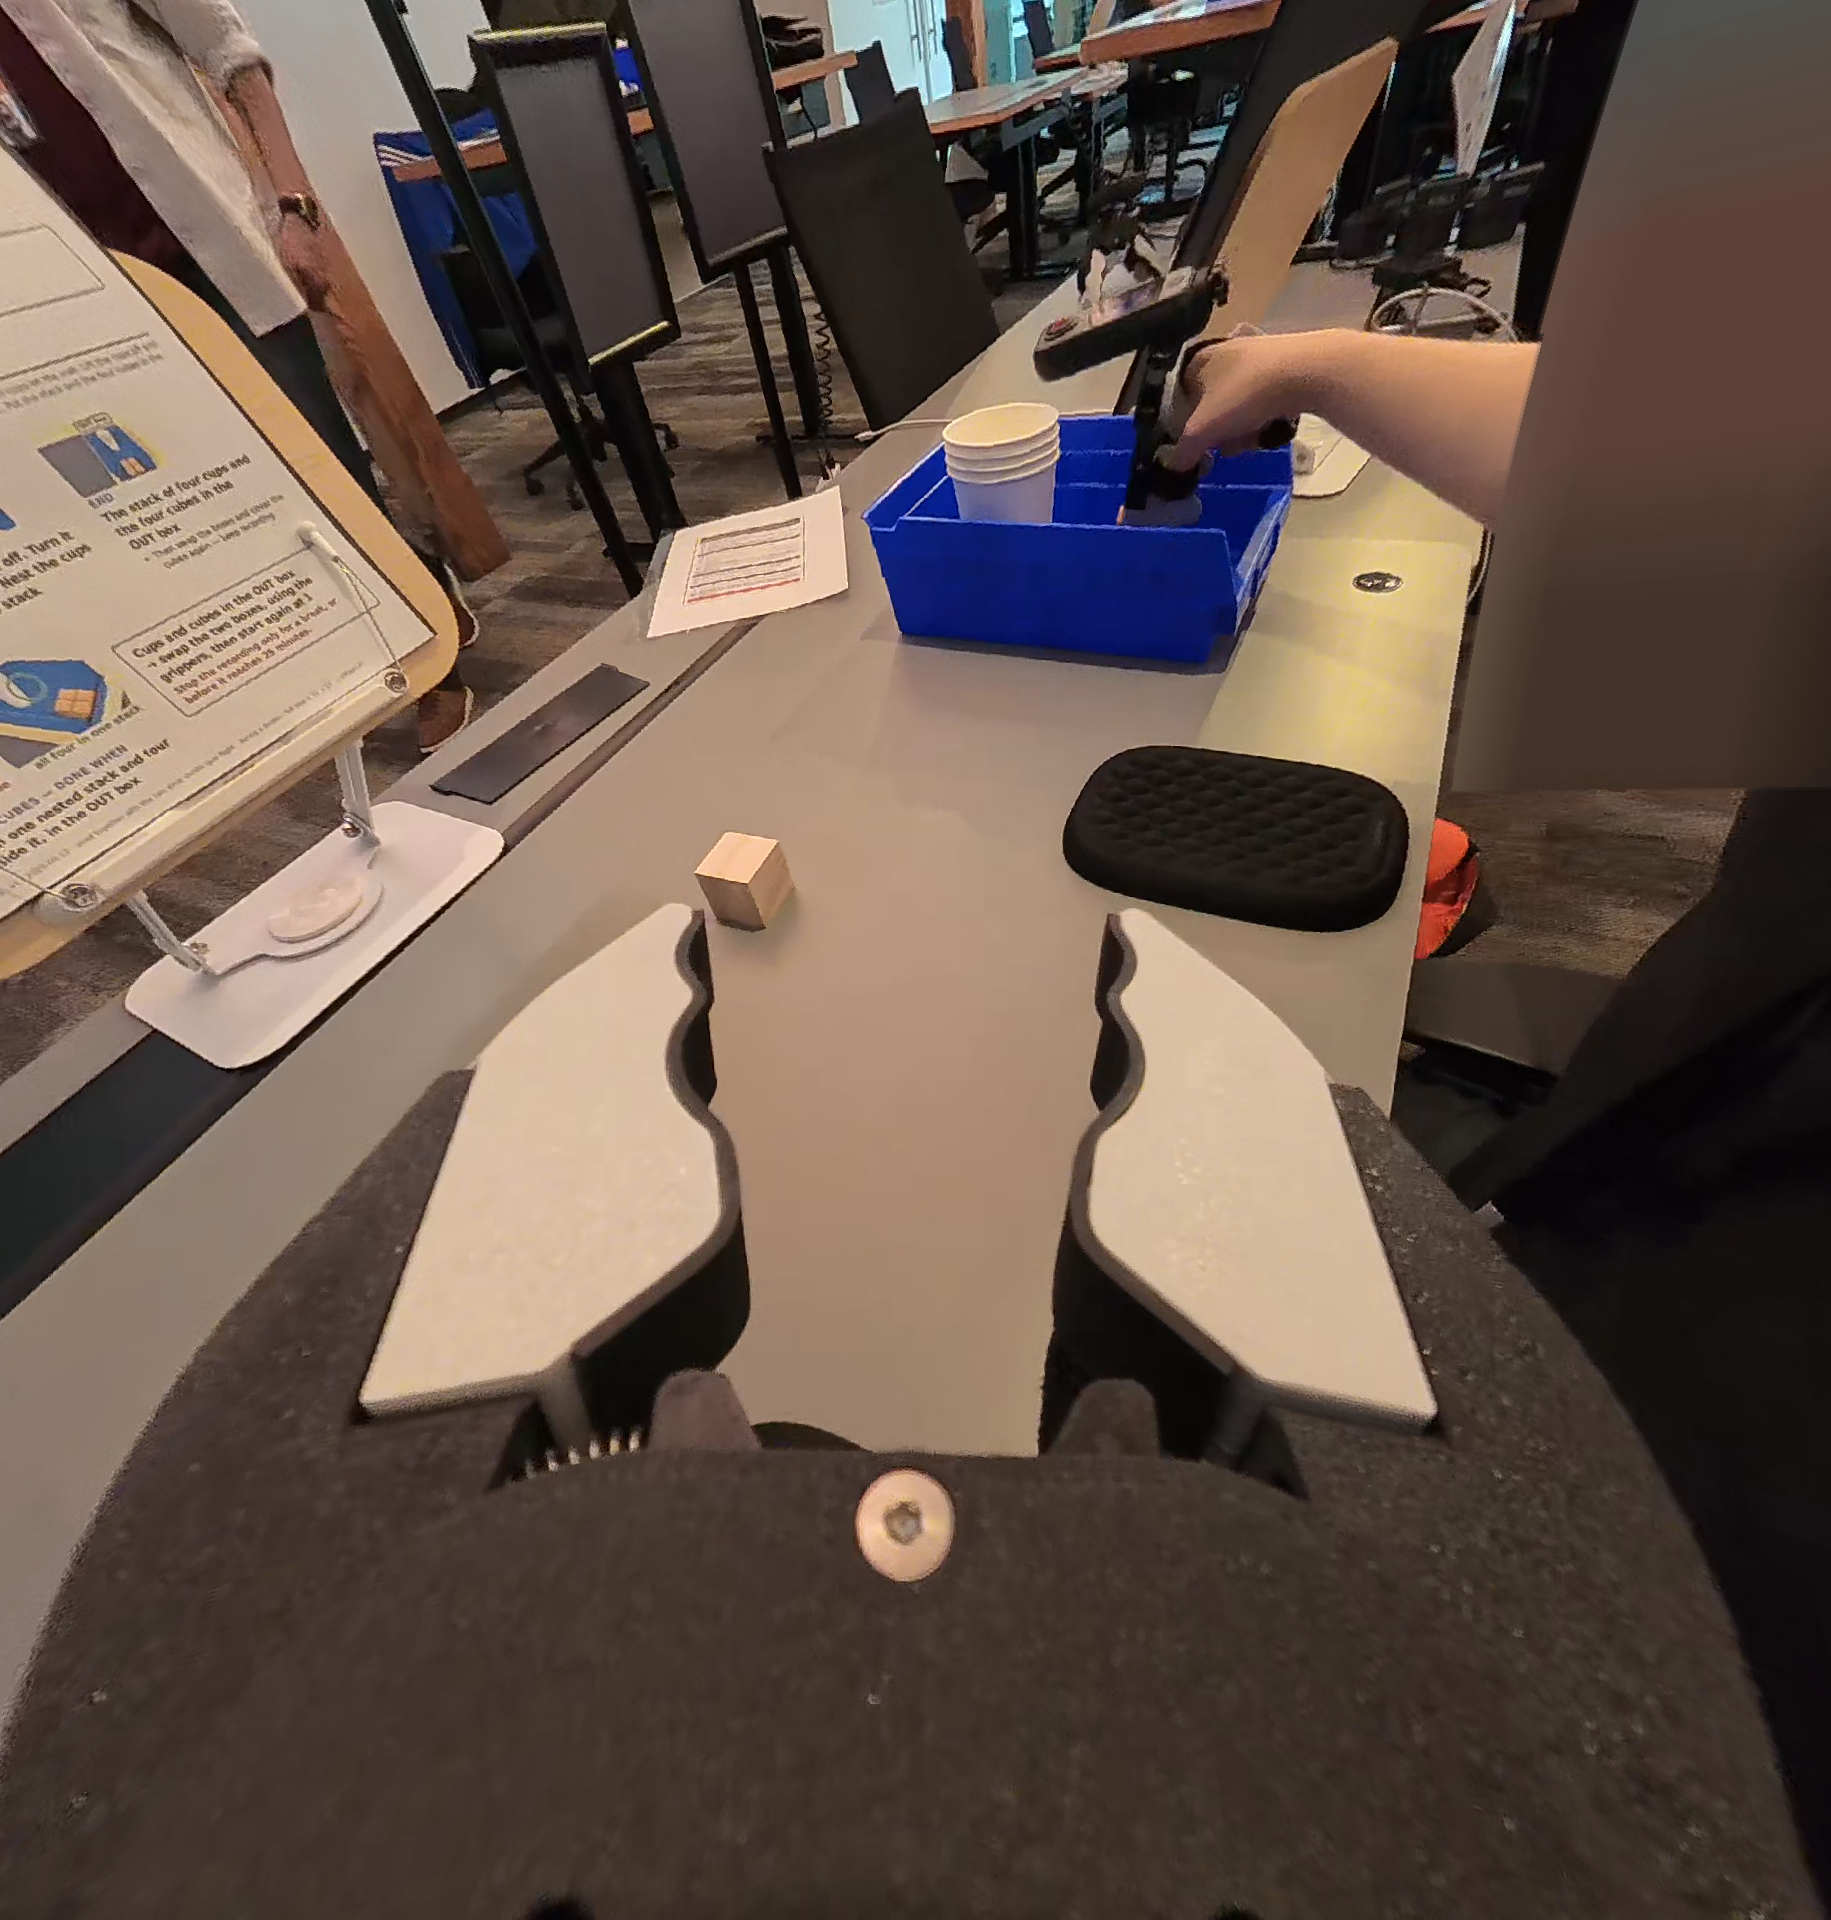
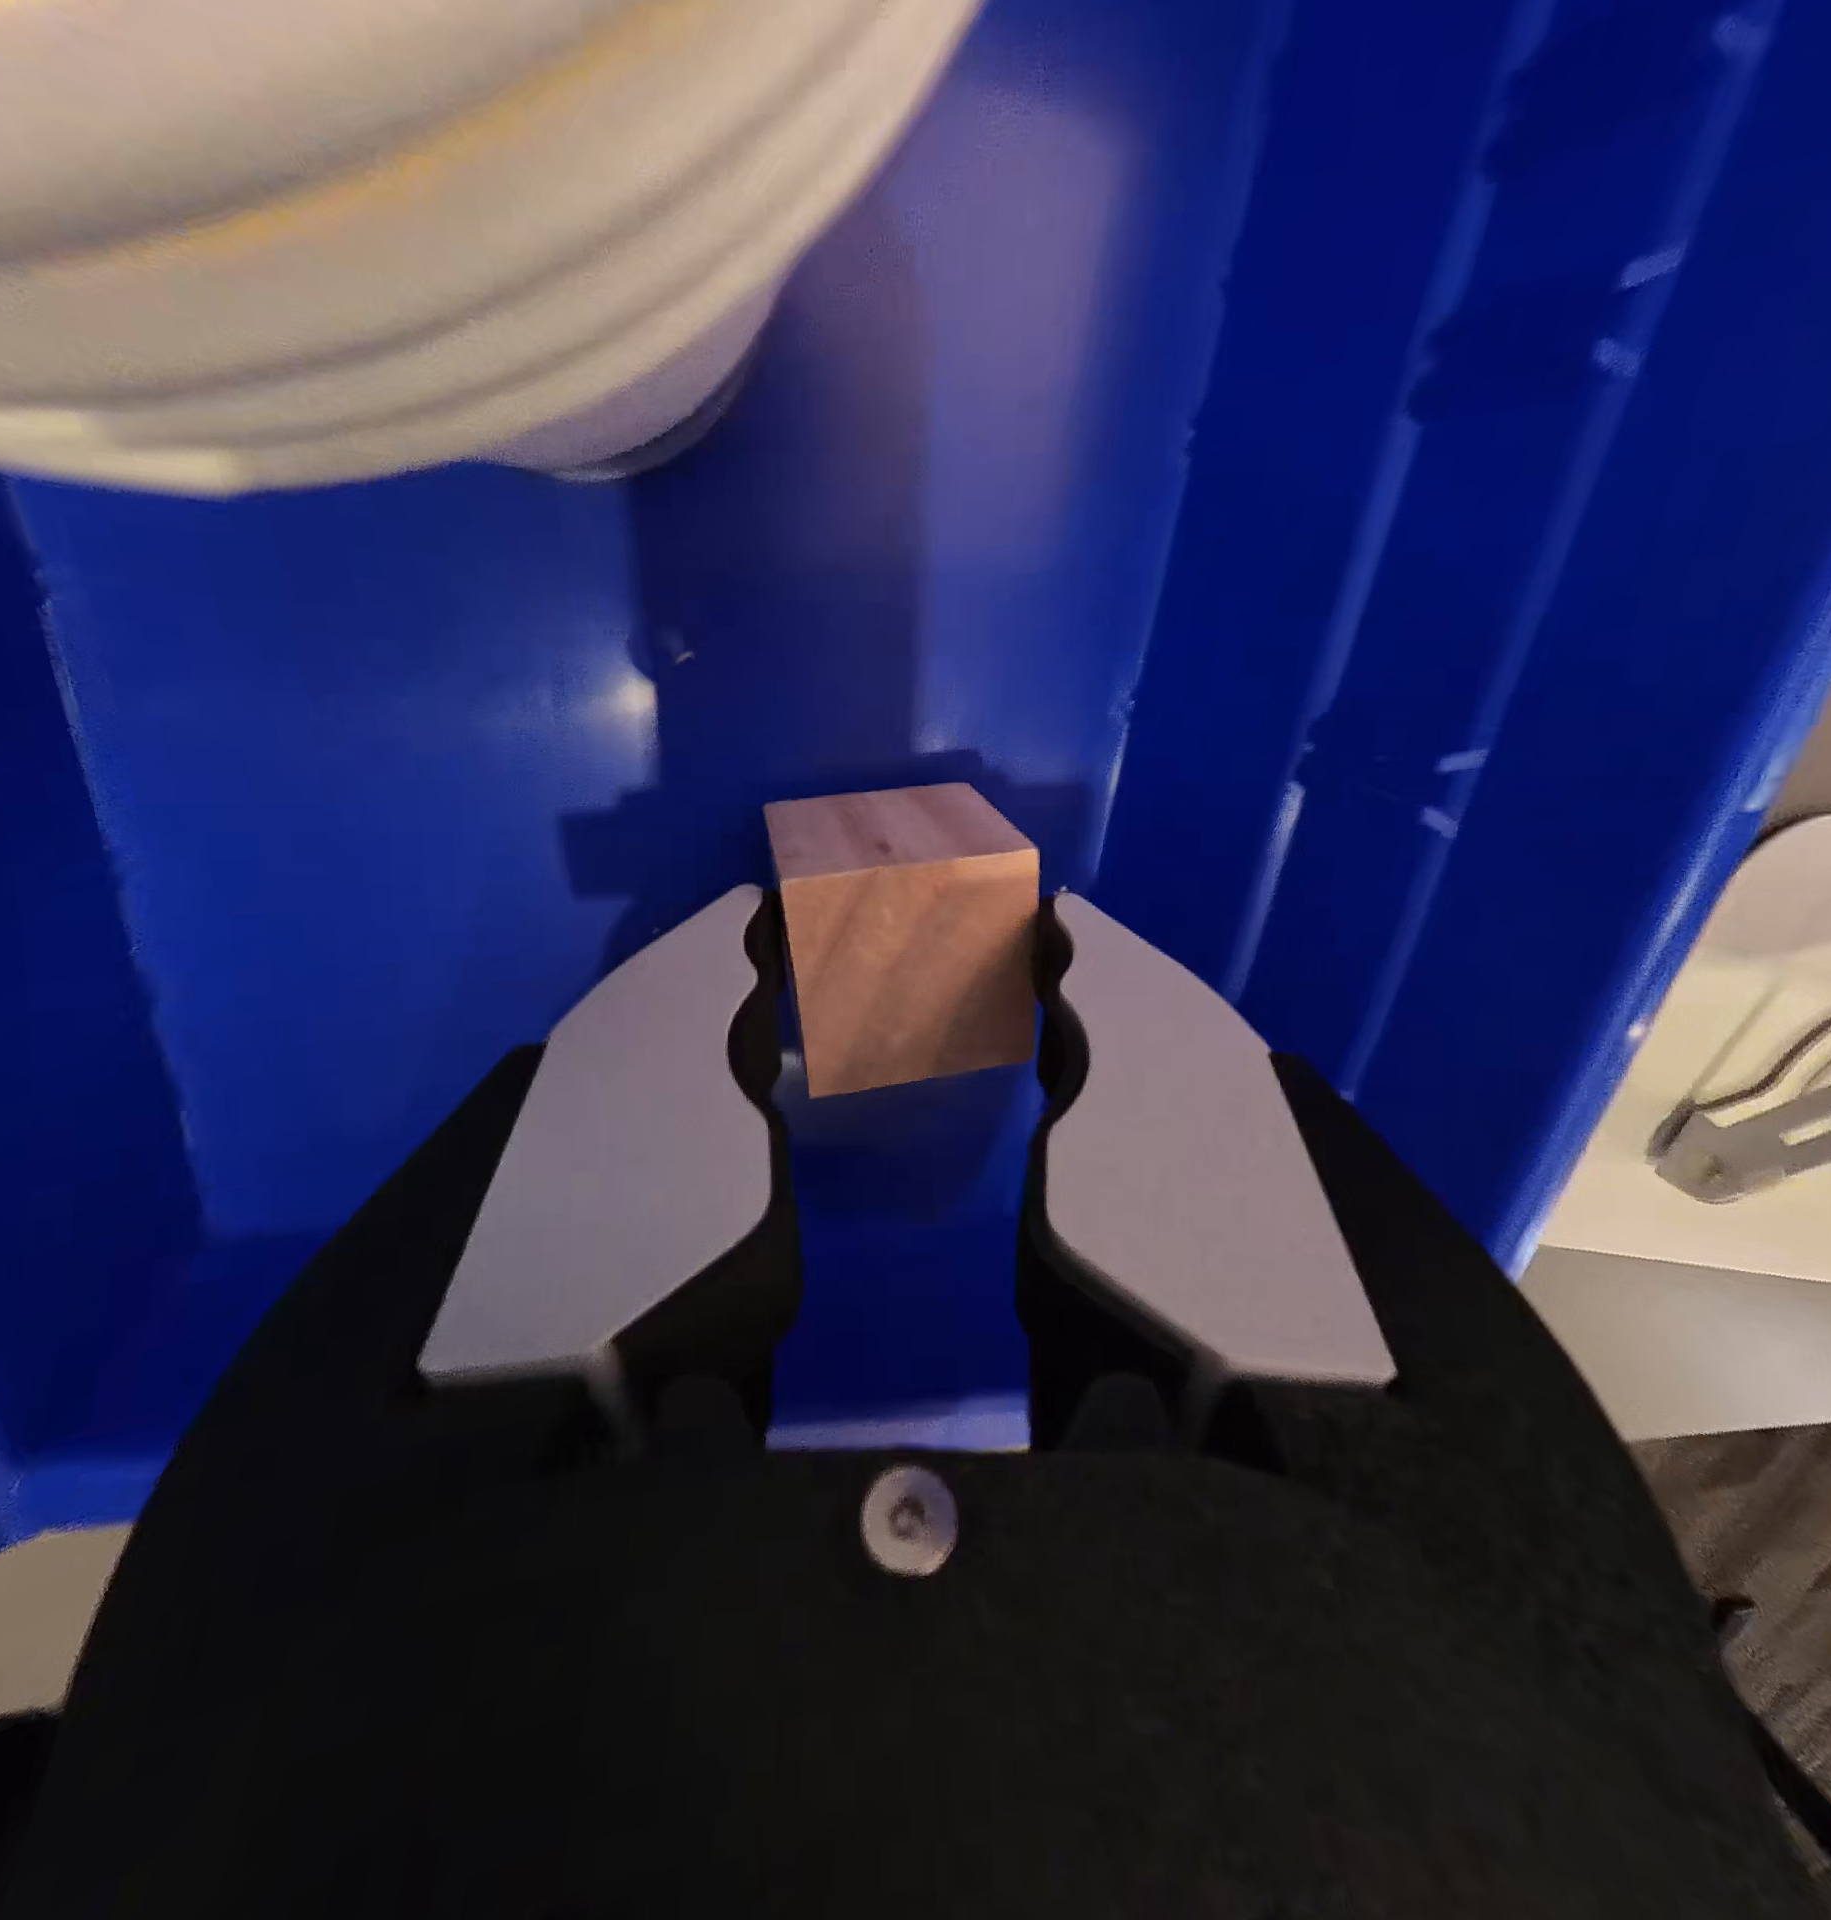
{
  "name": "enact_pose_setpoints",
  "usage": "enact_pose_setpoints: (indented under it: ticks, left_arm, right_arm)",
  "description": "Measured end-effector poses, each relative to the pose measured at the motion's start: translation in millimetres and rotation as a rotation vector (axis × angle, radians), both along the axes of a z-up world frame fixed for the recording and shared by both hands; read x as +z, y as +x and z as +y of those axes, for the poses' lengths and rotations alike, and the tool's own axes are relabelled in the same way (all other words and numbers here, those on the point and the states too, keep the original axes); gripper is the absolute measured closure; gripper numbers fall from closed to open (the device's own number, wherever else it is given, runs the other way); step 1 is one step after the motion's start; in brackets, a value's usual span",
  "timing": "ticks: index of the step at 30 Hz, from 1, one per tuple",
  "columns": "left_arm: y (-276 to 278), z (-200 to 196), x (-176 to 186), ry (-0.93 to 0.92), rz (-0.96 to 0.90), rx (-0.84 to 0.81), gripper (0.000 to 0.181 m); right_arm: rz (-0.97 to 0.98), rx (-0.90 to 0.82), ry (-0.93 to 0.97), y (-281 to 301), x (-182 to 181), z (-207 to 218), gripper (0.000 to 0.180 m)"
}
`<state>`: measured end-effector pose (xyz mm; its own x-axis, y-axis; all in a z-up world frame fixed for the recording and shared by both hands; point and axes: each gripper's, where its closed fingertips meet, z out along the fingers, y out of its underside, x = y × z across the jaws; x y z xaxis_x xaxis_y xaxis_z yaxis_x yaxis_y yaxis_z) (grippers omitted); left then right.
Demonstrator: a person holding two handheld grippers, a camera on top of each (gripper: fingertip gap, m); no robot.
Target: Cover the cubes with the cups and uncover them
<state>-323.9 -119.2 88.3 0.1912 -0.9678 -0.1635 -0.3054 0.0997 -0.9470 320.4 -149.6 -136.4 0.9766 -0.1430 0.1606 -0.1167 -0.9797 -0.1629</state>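
My right gripper (image 2: 903, 961) pinches a small wooden cube (image 2: 906, 961) inside the blue plastic bin (image 2: 1410, 520); left gripper (image 1: 903, 971) spread, empty; one cube (image 1: 745, 879) on the grey table (image 1: 942, 748), white paper cups (image 1: 999, 462) stacked, nothing covered.

My left claw (image 1: 903, 966) has pale grey fingers on a black body. The counter (image 1: 890, 748) is grey, the bin (image 1: 1056, 592) bright blue, the cups (image 1: 999, 462) white, the cube (image 1: 745, 879) pale wood, the pad (image 1: 1238, 834) black and quilted. My right claw (image 2: 903, 935) grips a tan cube (image 2: 906, 961).
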Motion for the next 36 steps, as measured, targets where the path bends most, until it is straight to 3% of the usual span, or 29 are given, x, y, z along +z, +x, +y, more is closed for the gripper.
enact_pose_setpoints:
  ticks: [4,6,8,10,13,15,19,22,29,33,36]
  left_arm:
    - [-4,-6,0,0.008,0.006,0.004,0.110]
    - [-7,-7,0,0.011,0.004,0.009,0.110]
    - [-11,-8,1,0.014,0.003,0.017,0.110]
    - [-17,-8,1,0.020,0.000,0.031,0.110]
    - [-22,-9,1,0.022,-0.008,0.039,0.110]
    - [-22,-10,1,0.017,-0.029,0.037,0.110]
    - [-22,-9,-1,-0.014,-0.070,0.044,0.110]
    - [-28,-7,-3,-0.022,-0.075,0.077,0.110]
    - [-48,-7,-2,-0.039,-0.115,0.121,0.111]
    - [-52,-2,-2,-0.053,-0.137,0.123,0.112]
    - [-50,2,-5,-0.069,-0.147,0.109,0.112]
  right_arm:
    - [-0.008,-0.029,0.011,8,-7,0,0.133]
    - [-0.022,-0.016,0.044,9,1,2,0.123]
    - [-0.073,0.002,0.102,5,30,0,0.113]
    - [-0.093,0.064,0.248,-21,83,11,0.115]
    - [-0.012,0.400,0.498,-124,162,59,0.124]
    - [0.074,0.703,0.516,-210,178,87,0.116]
    - [0.088,1.257,0.443,-343,139,141,0.107]
    - [0.138,1.428,0.366,-404,91,177,0.113]
    - [0.018,1.506,0.140,-433,10,227,0.114]
    - [-0.034,1.510,0.089,-426,0,230,0.136]
    - [-0.022,1.478,0.130,-426,14,226,0.136]
